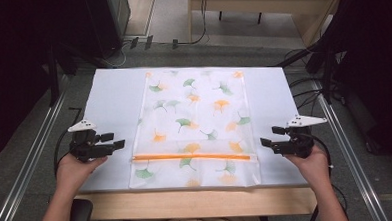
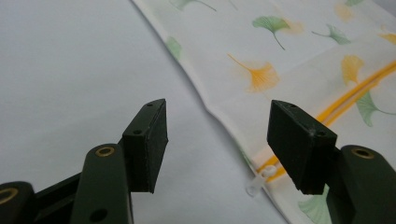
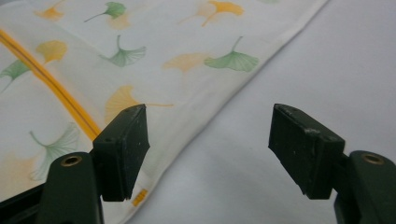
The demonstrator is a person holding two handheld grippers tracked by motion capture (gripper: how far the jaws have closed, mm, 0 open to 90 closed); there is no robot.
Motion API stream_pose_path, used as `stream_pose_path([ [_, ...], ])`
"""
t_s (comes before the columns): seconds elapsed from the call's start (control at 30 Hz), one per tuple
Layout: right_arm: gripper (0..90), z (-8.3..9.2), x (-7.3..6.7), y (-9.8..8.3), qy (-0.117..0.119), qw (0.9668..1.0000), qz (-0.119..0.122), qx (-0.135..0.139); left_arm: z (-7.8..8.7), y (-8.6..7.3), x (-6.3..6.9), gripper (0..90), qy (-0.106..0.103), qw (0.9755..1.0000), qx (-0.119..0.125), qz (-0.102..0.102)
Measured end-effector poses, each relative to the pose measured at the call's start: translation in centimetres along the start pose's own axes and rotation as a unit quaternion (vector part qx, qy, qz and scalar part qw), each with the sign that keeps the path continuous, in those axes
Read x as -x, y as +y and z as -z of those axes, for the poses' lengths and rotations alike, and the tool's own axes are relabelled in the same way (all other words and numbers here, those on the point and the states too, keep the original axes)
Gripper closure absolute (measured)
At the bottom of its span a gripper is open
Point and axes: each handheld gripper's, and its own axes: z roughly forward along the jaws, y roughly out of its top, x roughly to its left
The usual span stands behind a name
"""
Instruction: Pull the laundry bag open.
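Hovering with jaws spread and empty, left gripper (image 1: 114, 140) and right gripper (image 1: 271, 136) flanking ginkgo-print zip bag (image 1: 194, 120) lying flat mid-mat (image 1: 110, 94), near front edge; best pinching both side edges evenly.

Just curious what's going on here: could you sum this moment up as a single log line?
left tool: open, empty, left of bag | right tool: open, empty, right of bag | ginkgo-print zip bag: flat on white mat, orange zipper near front

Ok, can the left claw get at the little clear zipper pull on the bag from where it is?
Probably yes. The left claw stands open beside the bag, and the zipper pull lies on the white sheet just ahead, between its jaws, with nothing lying across the way.
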Motion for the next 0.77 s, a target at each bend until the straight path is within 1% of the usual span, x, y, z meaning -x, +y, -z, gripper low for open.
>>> stream_pose_path([
  [0.03, 29.3, 0.0, 0.2, -0.2, -0.004, 1.0000, -0.005, 0.001, 0.0, 0.0, -0.2, 39.1, 0.003, 1.0000, 0.002, 0.002],
  [0.13, 27.6, 0.0, 0.8, -0.6, -0.018, 0.9998, -0.009, 0.002, 0.0, -0.1, -0.9, 39.0, 0.009, 0.9999, -0.002, 0.008],
  [0.2, 27.5, 0.0, 1.2, -0.8, -0.026, 0.9996, -0.011, 0.001, 0.0, -0.2, -1.2, 38.7, 0.011, 0.9998, -0.002, 0.015],
  [0.23, 27.3, 0.1, 1.3, -0.8, -0.029, 0.9995, -0.011, 0.002, 0.1, -0.2, -1.4, 38.5, 0.011, 0.9998, -0.002, 0.016],
  [0.27, 27.1, 0.1, 1.5, -0.9, -0.032, 0.9994, -0.014, 0.003, 0.1, -0.3, -1.5, 37.9, 0.015, 0.9997, -0.002, 0.018],
  [0.33, 26.9, 0.1, 1.7, -1.1, -0.034, 0.9993, -0.017, 0.003, 0.1, -0.4, -1.7, 37.4, 0.021, 0.9995, -0.005, 0.021],
  [0.4, 27.5, 0.1, 1.9, -1.3, -0.033, 0.9992, -0.022, -0.002, 0.1, -0.4, -1.7, 37.0, 0.025, 0.9993, -0.009, 0.025],
  [0.43, 27.5, 0.0, 1.9, -1.3, -0.029, 0.9994, -0.021, -0.003, 0.1, -0.4, -1.8, 36.8, 0.024, 0.9993, -0.011, 0.026],
  [0.53, 27.0, -0.1, 1.9, -1.4, -0.031, 0.9993, -0.019, -0.006, -0.1, -0.5, -1.8, 36.4, 0.028, 0.9991, -0.015, 0.029],
  [0.63, 26.2, -0.1, 1.9, -1.4, -0.033, 0.9993, -0.018, -0.010, -0.1, -0.5, -2.1, 35.8, 0.029, 0.9986, -0.016, 0.041],
  [0.67, 26.2, -0.2, 1.9, -1.4, -0.032, 0.9991, -0.023, -0.013, -0.1, -0.5, -2.2, 35.7, 0.031, 0.9985, -0.014, 0.044],
  [0.7, 26.2, -0.2, 2.0, -1.4, -0.031, 0.9990, -0.027, -0.019, -0.1, -0.6, -2.3, 35.7, 0.033, 0.9986, -0.012, 0.040],
  [0.77, 26.0, -0.2, 2.0, -1.3, -0.030, 0.9989, -0.030, -0.019, -0.1, -0.7, -2.5, 35.7, 0.039, 0.9987, -0.014, 0.031],
])
